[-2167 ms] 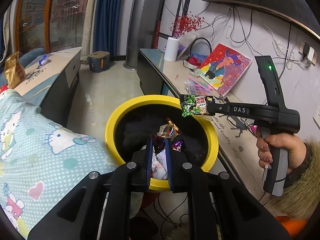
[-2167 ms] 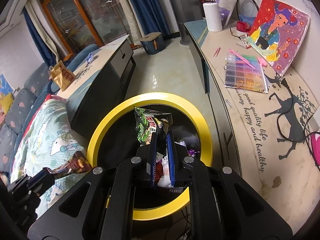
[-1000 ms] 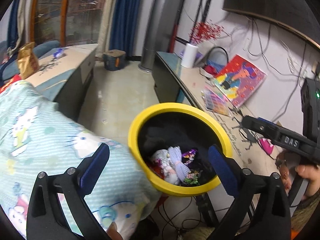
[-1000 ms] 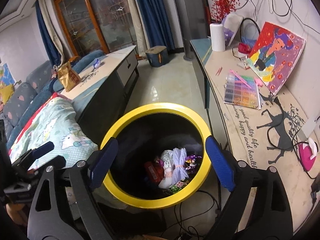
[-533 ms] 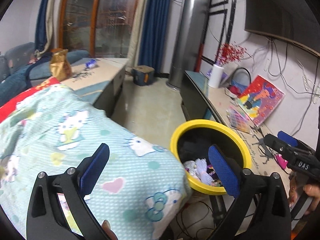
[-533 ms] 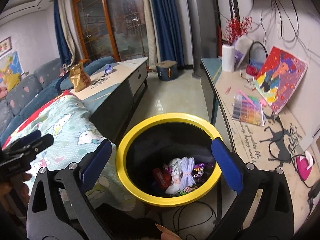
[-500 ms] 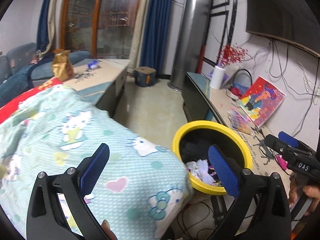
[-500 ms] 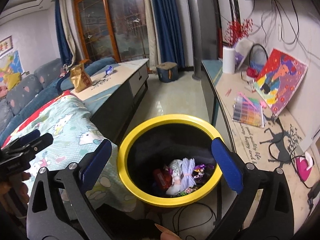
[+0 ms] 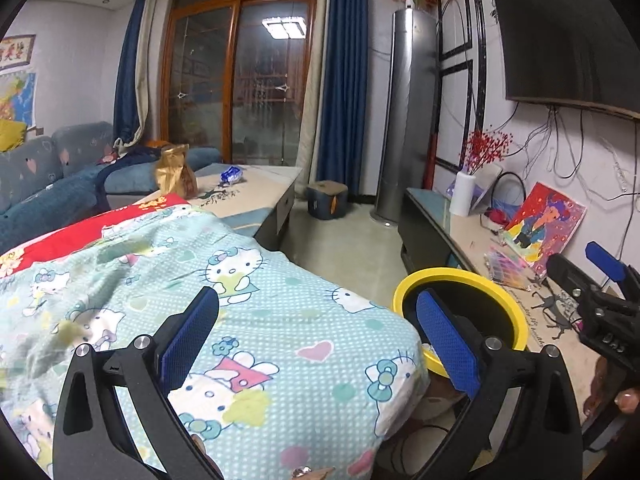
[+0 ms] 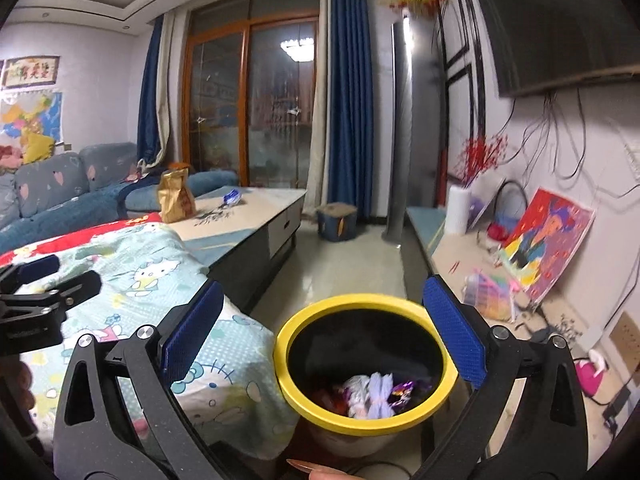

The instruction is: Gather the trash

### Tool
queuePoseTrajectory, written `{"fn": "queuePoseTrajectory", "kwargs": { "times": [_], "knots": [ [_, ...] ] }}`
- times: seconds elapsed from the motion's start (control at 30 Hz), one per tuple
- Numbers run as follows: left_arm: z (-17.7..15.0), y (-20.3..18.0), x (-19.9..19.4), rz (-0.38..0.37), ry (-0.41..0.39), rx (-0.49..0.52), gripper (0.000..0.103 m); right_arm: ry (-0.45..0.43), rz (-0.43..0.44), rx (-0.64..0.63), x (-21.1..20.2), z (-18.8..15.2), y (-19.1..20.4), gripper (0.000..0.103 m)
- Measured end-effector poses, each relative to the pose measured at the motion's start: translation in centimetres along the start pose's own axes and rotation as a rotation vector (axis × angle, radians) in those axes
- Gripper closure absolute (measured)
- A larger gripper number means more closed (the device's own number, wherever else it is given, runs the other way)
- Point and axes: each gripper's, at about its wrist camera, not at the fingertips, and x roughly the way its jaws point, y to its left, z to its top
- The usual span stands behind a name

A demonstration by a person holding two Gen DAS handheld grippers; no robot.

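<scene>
The black bin with a yellow rim [image 10: 348, 302] stands low in the right wrist view, and several crumpled wrappers [image 10: 372, 396] lie at its bottom. My right gripper [image 10: 322, 328] hangs open and empty above it. In the left wrist view my left gripper [image 9: 316, 332] is open and empty over a Hello Kitty blanket [image 9: 248, 280], with the bin [image 9: 440, 274] to its right. On the coffee table stand a golden snack bag [image 9: 174, 176] and a blue wrapper [image 9: 232, 174]. Each gripper shows at the edge of the other's view: the right gripper [image 9: 580, 264] and the left gripper [image 10: 68, 274].
A long coffee table [image 10: 256, 208] runs away from me on the left, beside a blue sofa [image 10: 60, 184]. A low cabinet [image 10: 452, 248] on the right carries a painting [image 10: 548, 236], a bead box [image 10: 488, 292] and a white vase [image 10: 458, 208]. Bare floor [image 10: 348, 264] lies between them.
Both grippers, shut on wrappers over the bin at first, opened and dropped them in. Since then both have risen and tipped up, so the bin has slid lower and the room shows.
</scene>
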Motion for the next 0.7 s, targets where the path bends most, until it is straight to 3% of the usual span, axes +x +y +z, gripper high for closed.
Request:
{"fn": "queuePoseTrajectory", "kwargs": {
  "times": [0.3,0.7],
  "knots": [
    [-1.4,1.0,-2.4,0.009,-0.023,-0.026,0.007,-0.004,0.069,-0.013,-0.6,-0.9,1.3,0.011],
    [-1.4,1.0,-3.1,0.018,-0.039,-0.027,0.006,0.001,0.070,-0.020,-0.5,-1.3,2.1,0.011]
  ]
}}
